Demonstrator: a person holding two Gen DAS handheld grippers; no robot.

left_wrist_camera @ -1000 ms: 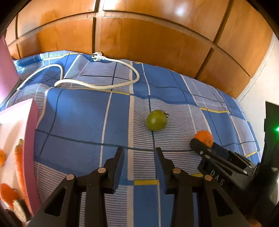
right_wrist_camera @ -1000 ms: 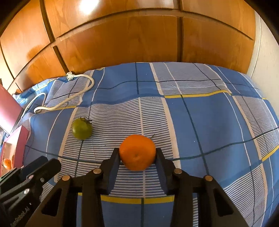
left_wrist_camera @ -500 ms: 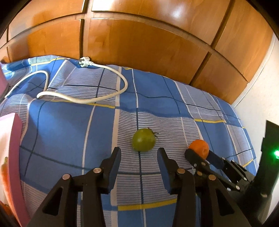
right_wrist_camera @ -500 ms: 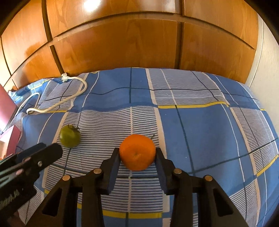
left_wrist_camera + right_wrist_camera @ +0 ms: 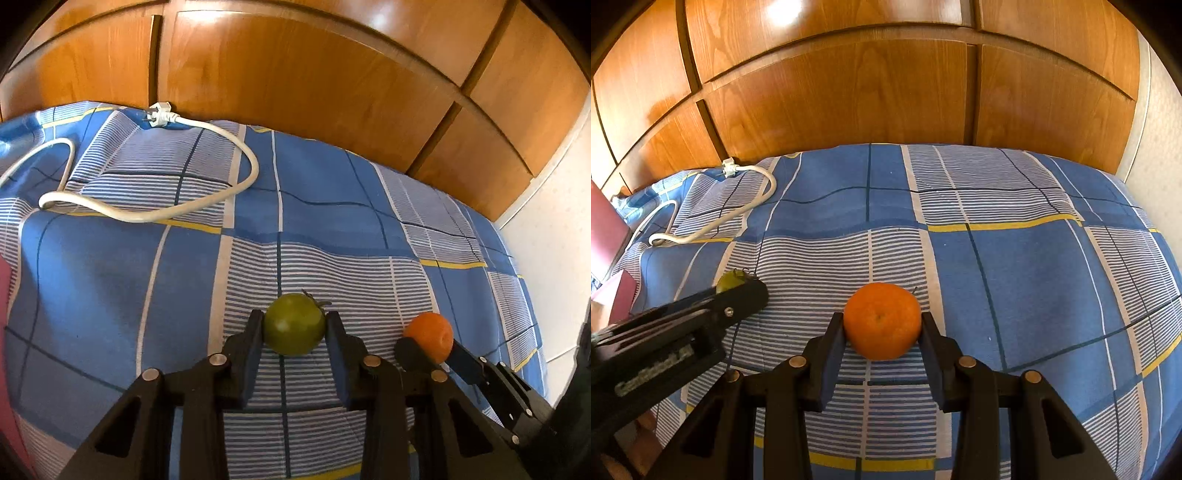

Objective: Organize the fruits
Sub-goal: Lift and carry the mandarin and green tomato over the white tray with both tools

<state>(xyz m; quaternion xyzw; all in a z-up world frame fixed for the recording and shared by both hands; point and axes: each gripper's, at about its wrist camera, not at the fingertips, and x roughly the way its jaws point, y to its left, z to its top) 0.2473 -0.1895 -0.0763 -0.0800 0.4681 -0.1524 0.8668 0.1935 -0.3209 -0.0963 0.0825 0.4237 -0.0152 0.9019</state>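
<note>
Nearest the lens in the left wrist view, the left gripper is closing on the green tomato, which sits low and centre in the frame between both fingers; the pads appear to touch its sides. In the right wrist view the right gripper clamps the orange mandarin, also low and centre. Both fruits rest on the blue checked bedspread. Farther up, a white power cable loops at upper left before the wooden headboard. A pink box edge shows at far left; its contents cannot be made out here.

Step in hand: grasping both fruits. Next move: confirm firm grip, lift clear of the fabric, carry toward the box, probably the destination.
</note>
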